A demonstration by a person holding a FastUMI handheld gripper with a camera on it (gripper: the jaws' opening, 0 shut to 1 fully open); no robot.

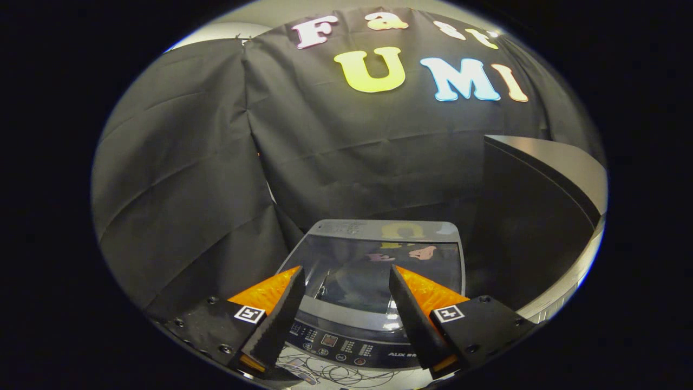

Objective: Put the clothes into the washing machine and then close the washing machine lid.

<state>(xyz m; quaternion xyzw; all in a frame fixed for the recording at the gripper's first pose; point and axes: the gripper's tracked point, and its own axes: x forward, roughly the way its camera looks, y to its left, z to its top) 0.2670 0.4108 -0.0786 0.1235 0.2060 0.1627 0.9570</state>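
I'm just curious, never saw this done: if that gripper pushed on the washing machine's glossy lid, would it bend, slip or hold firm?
The lid lies flat and mirrors the wall sharply, so it is probably a stiff pane, not bendy. That gloss suggests the fingers could slide on it. The open gripper hovers above the washing machine, touching nothing, so weight is a guess.

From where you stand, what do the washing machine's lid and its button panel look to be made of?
The lid looks like dark tinted glass or glossy clear plastic: it mirrors the wall behind. The button panel seems smooth dark plastic with printed markings. The gripper hangs above them, its fingers open and holding nothing.
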